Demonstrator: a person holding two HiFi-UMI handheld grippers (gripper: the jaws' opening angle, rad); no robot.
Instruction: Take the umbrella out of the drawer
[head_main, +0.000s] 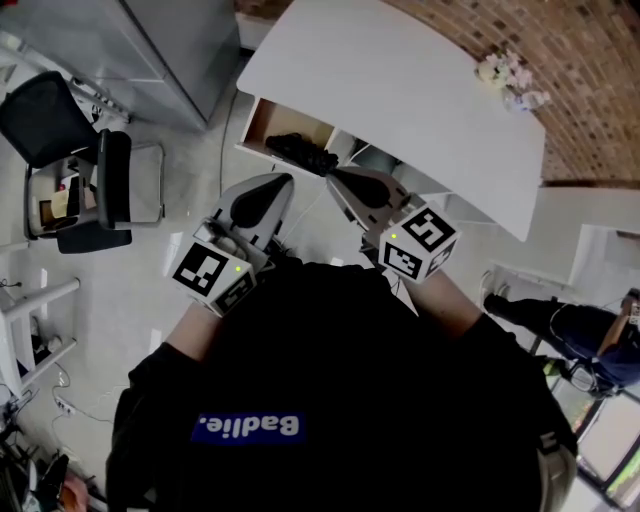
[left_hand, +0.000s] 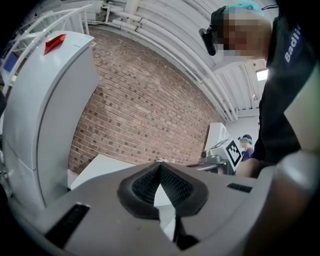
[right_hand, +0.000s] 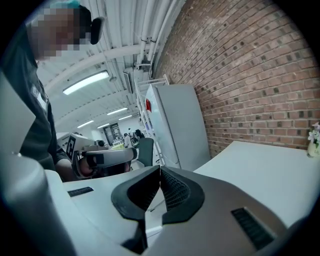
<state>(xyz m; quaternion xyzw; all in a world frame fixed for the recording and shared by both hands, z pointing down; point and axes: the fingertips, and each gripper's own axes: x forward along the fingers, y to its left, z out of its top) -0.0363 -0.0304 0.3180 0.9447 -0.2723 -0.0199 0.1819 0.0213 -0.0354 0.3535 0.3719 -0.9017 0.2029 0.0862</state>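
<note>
In the head view a black folded umbrella (head_main: 303, 153) lies in the open drawer (head_main: 262, 118) under the white table (head_main: 400, 90). My left gripper (head_main: 283, 182) and my right gripper (head_main: 333, 177) are held side by side in front of the drawer, a short way from the umbrella and pointing toward it. Both sets of jaws are closed tip to tip with nothing between them, as the left gripper (left_hand: 160, 165) and the right gripper (right_hand: 160, 169) show in their own views. Neither gripper view shows the umbrella.
A small bunch of flowers (head_main: 508, 78) stands on the table by the brick wall (head_main: 590, 80). A black office chair (head_main: 95, 180) and a grey cabinet (head_main: 150, 50) are at the left. Another person (head_main: 570, 330) is at the right.
</note>
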